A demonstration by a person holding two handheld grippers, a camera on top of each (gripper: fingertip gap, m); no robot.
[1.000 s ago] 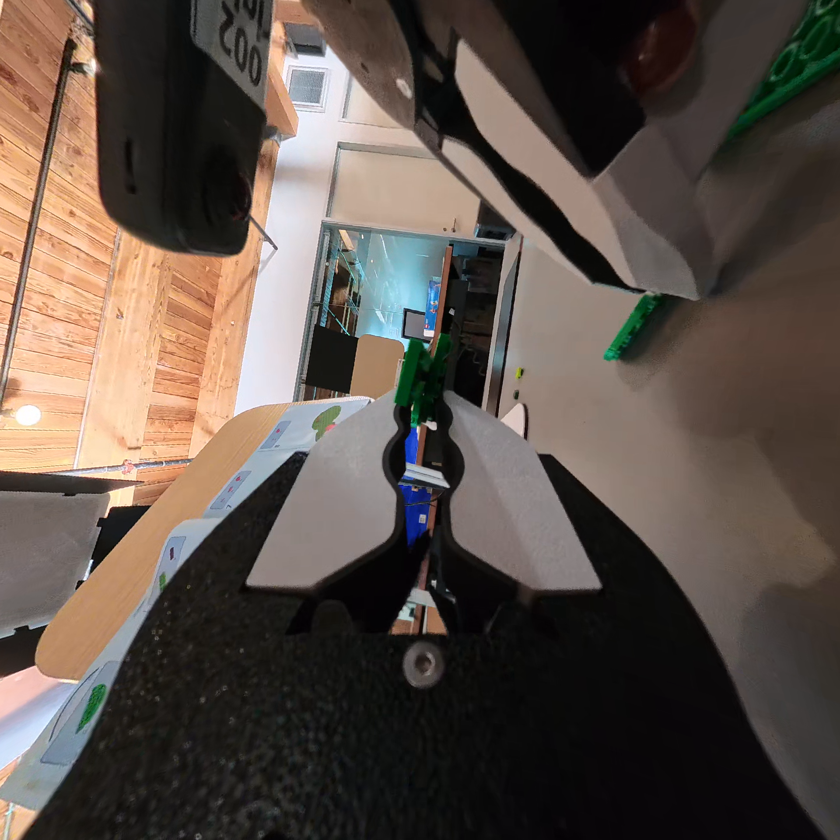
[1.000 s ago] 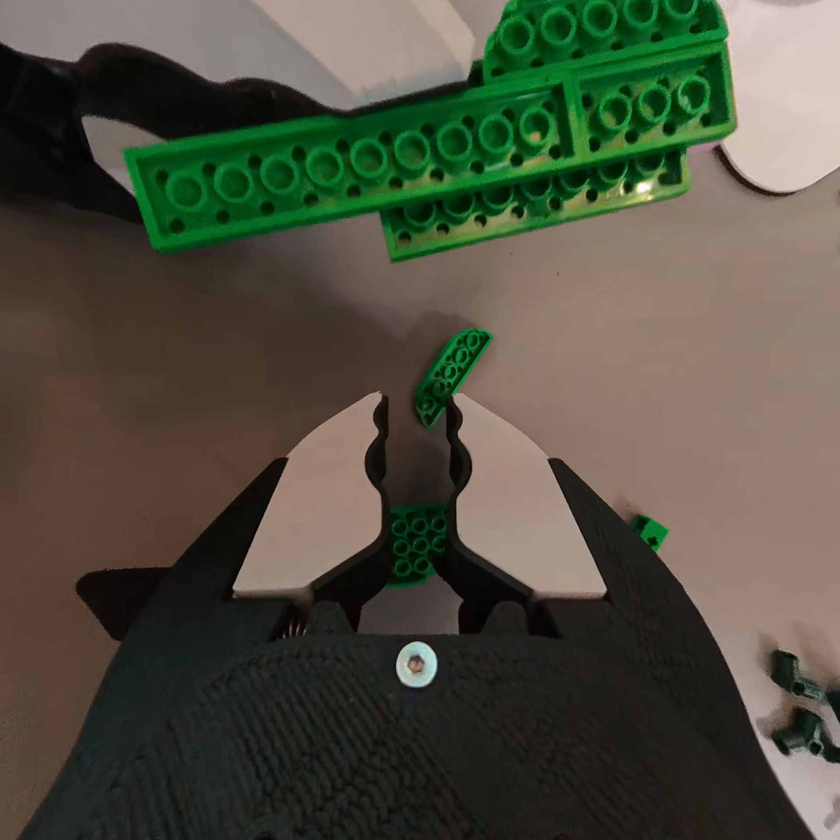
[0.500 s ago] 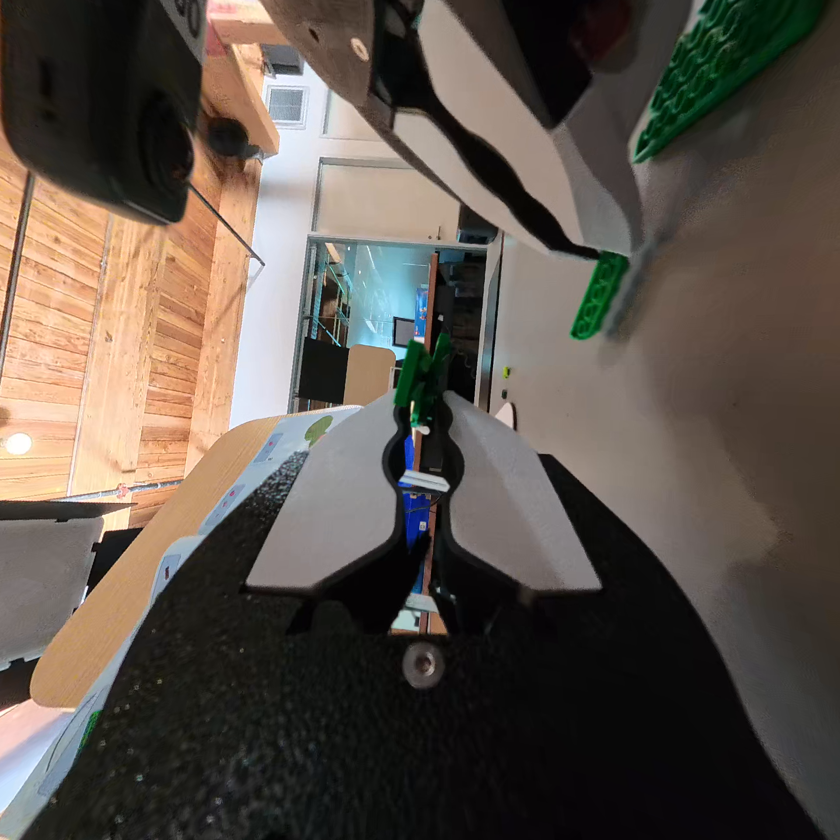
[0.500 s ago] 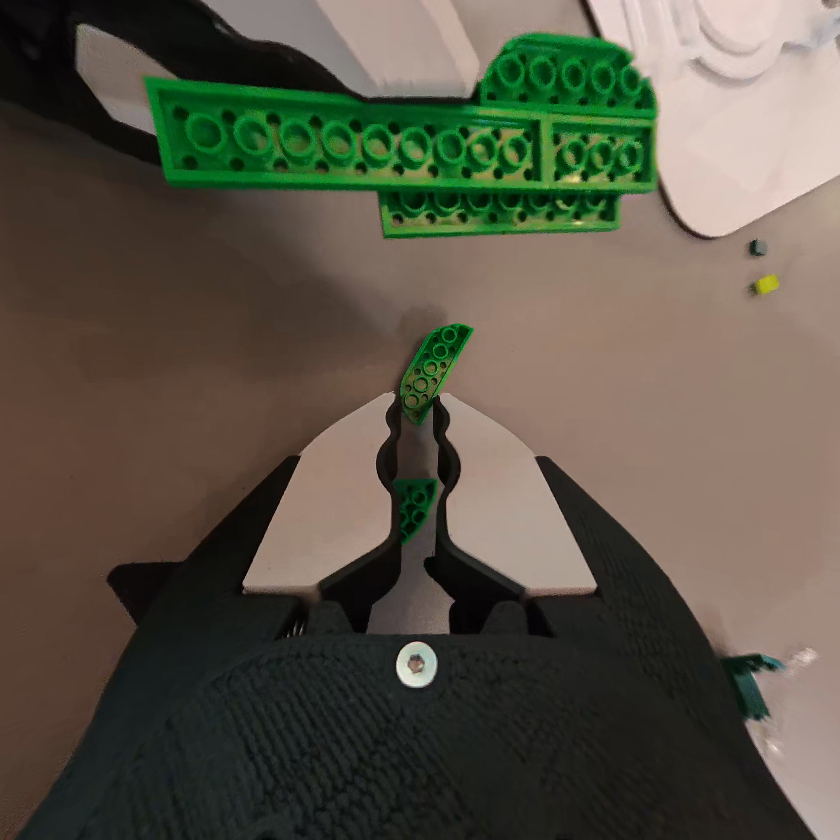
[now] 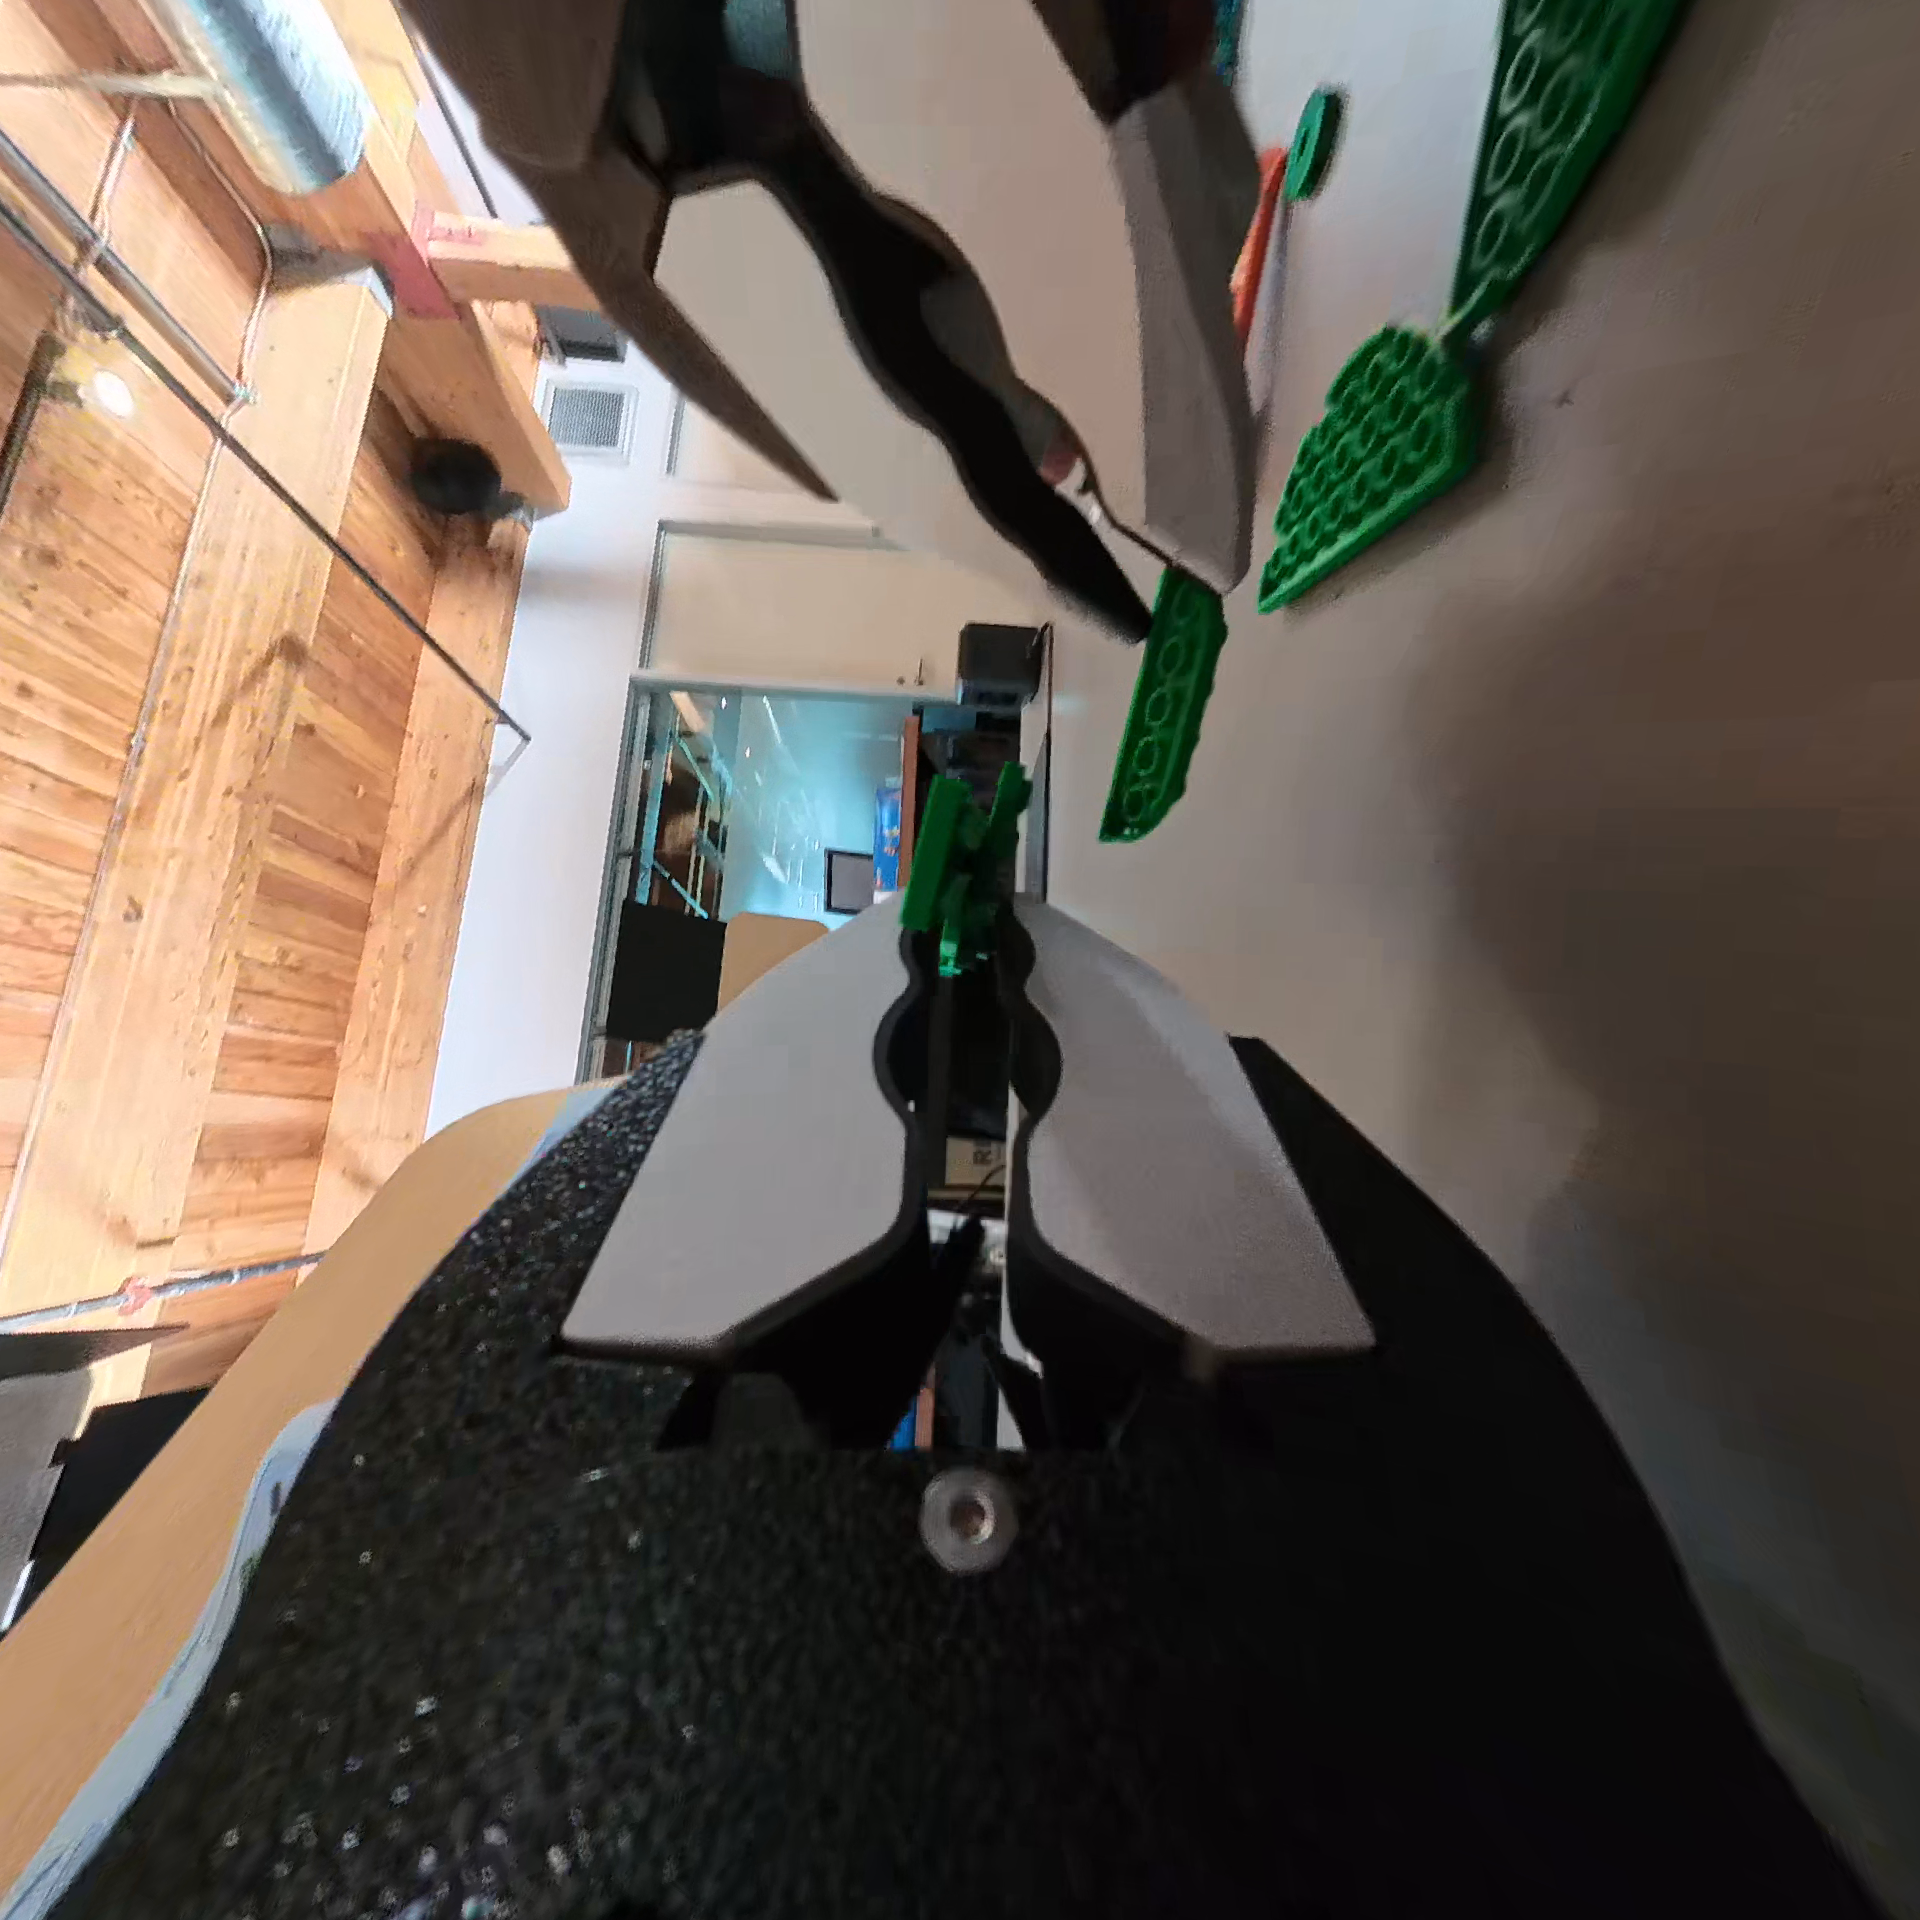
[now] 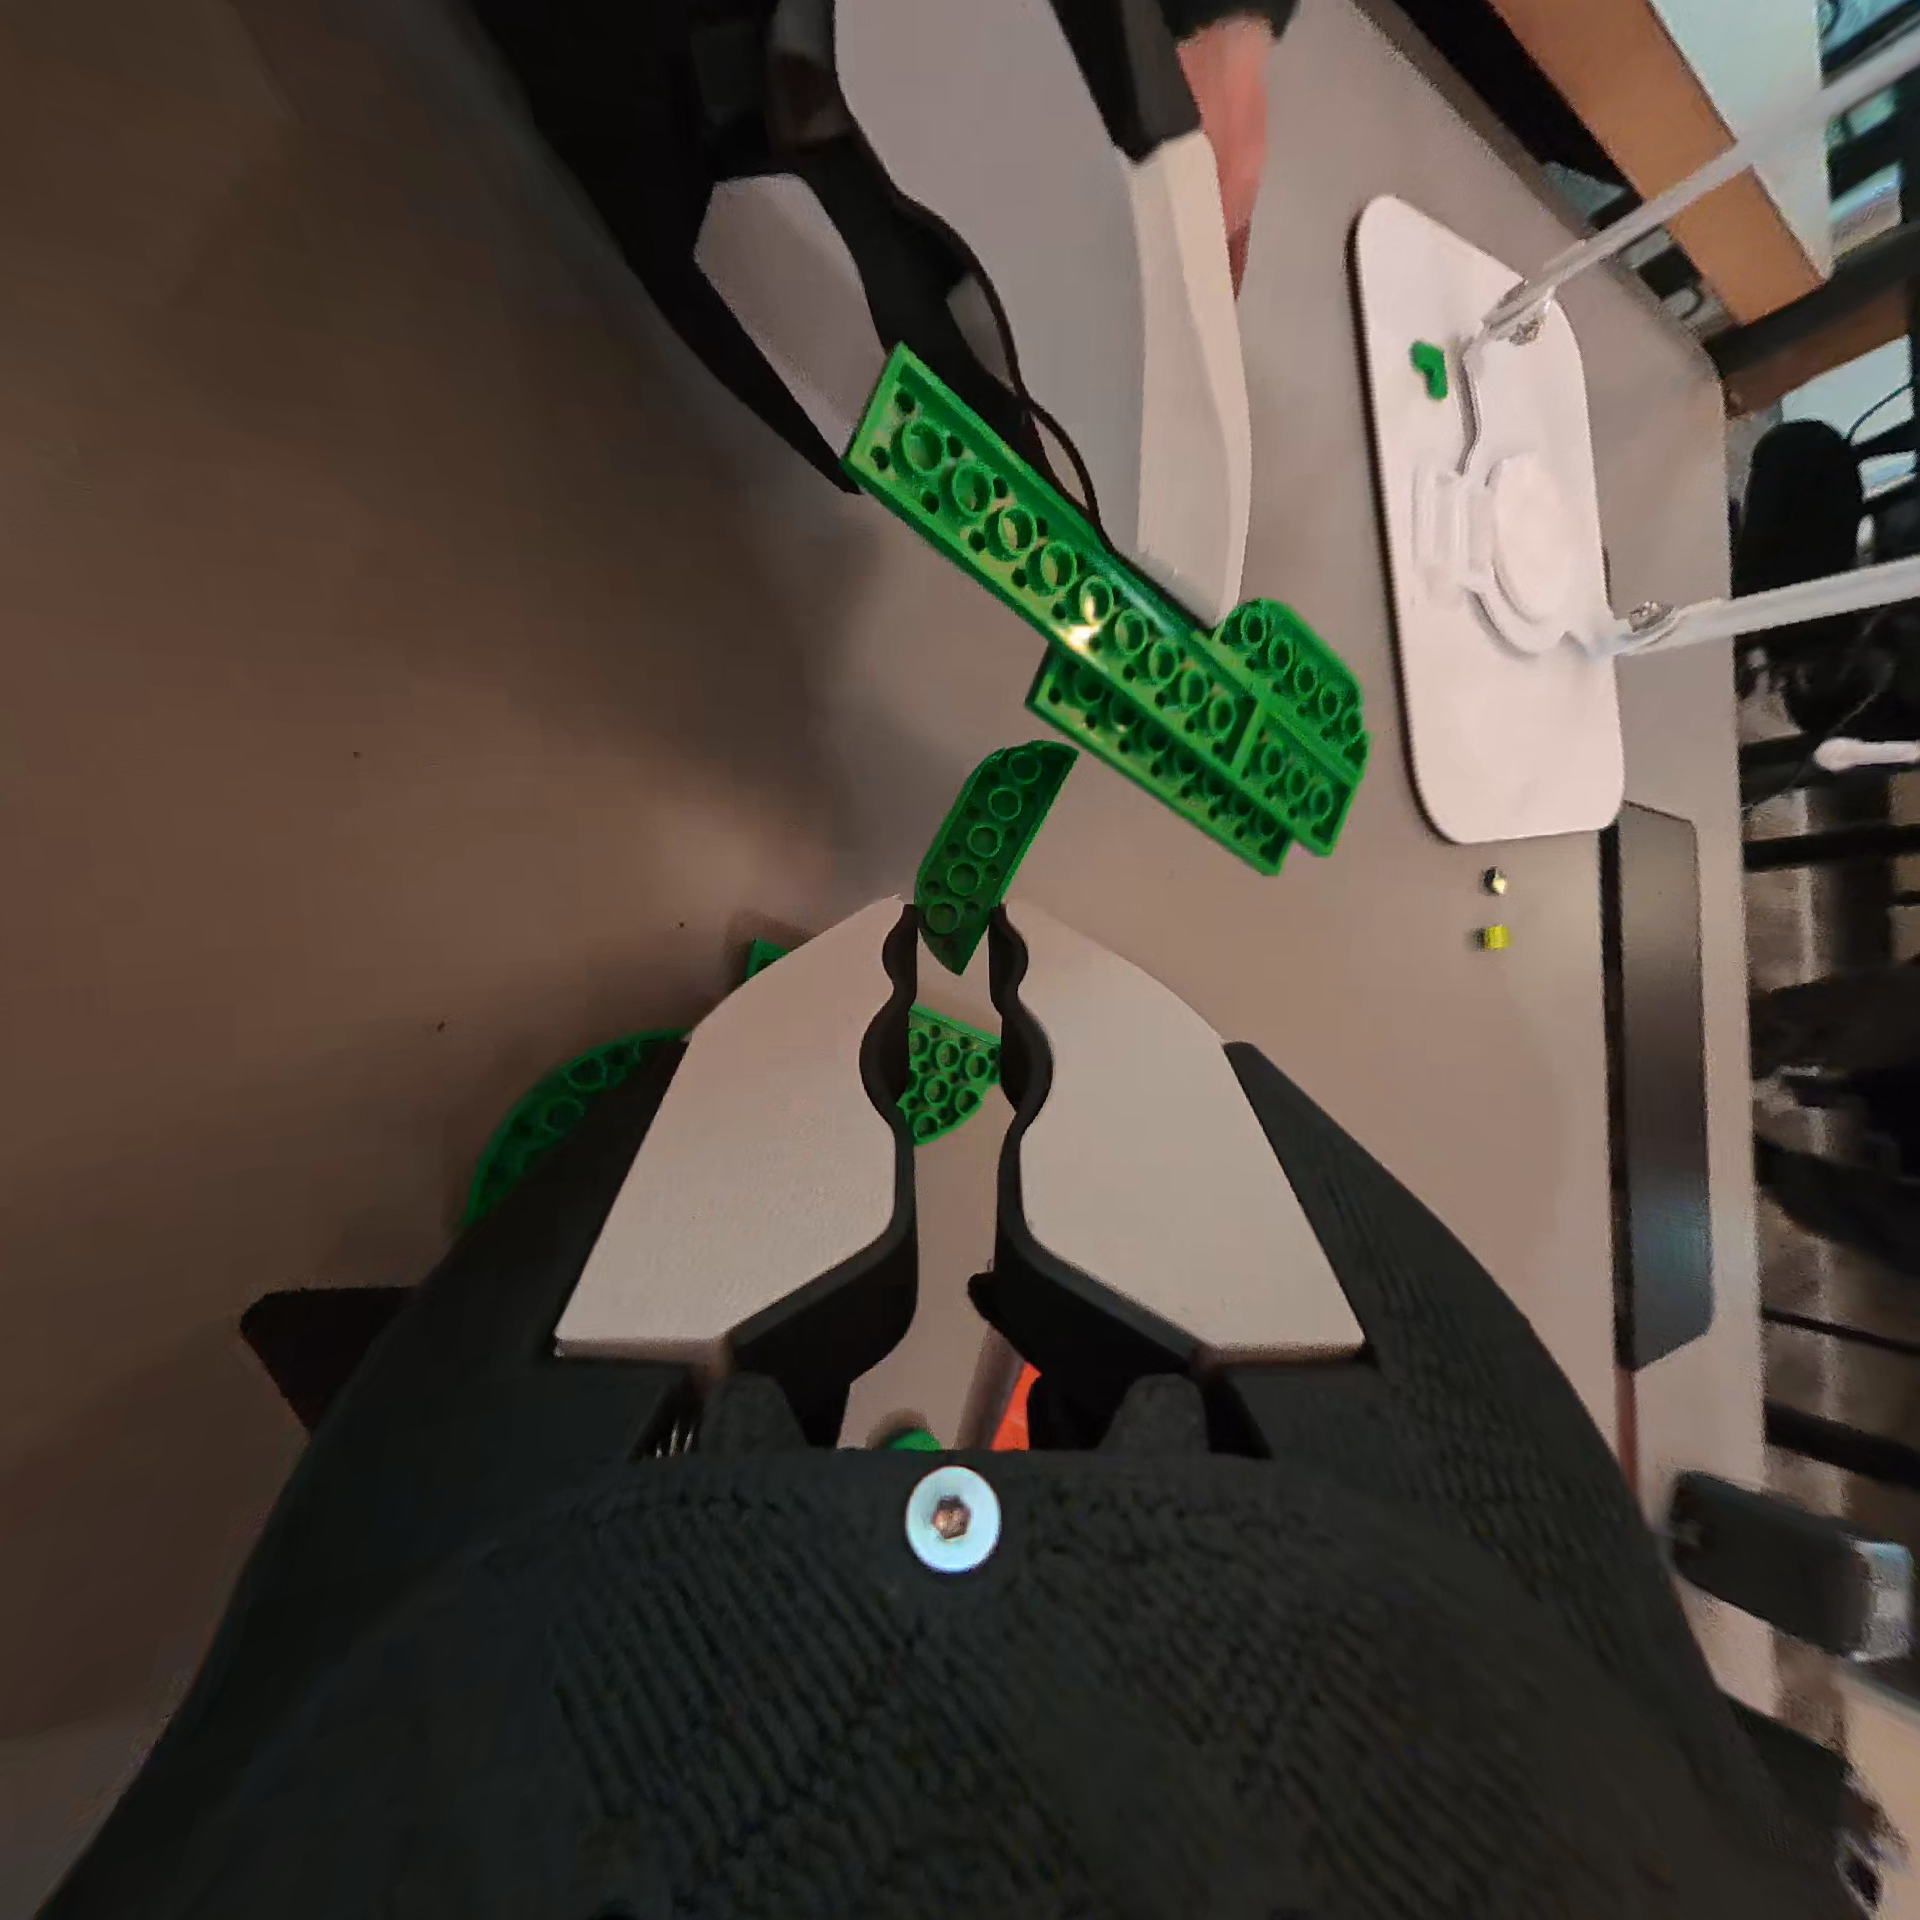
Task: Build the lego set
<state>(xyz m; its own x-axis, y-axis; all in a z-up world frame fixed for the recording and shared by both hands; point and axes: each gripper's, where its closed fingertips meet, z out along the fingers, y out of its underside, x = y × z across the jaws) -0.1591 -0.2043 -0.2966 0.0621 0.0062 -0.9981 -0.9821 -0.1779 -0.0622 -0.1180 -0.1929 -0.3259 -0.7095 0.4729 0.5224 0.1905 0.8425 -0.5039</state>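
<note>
My left gripper (image 5: 961, 925) is shut on a green plate assembly (image 5: 961, 852), which shows edge-on at its tips. In the right wrist view this assembly (image 6: 1122, 623) is a long plate with shorter plates and a rounded one joined at its near end, held in the air. My right gripper (image 6: 951, 920) is shut on the lower end of a small curved green plate (image 6: 992, 831) and holds it off the grey table (image 6: 312, 623), just below the assembly. The left wrist view shows the right gripper (image 5: 1174, 603) coming in from above with that curved plate (image 5: 1164, 727).
Loose green plates lie on the table under my right gripper (image 6: 945, 1070) and to its left (image 6: 561, 1101); two more show in the left wrist view (image 5: 1371, 468). A white stand base (image 6: 1486, 520) sits at the right, with a tiny yellow piece (image 6: 1493, 938) near it.
My right gripper closed on the curved plate, lifted it off the table and turned toward the assembly. My left gripper kept its hold on the assembly, which now sits diagonally in the right wrist view.
</note>
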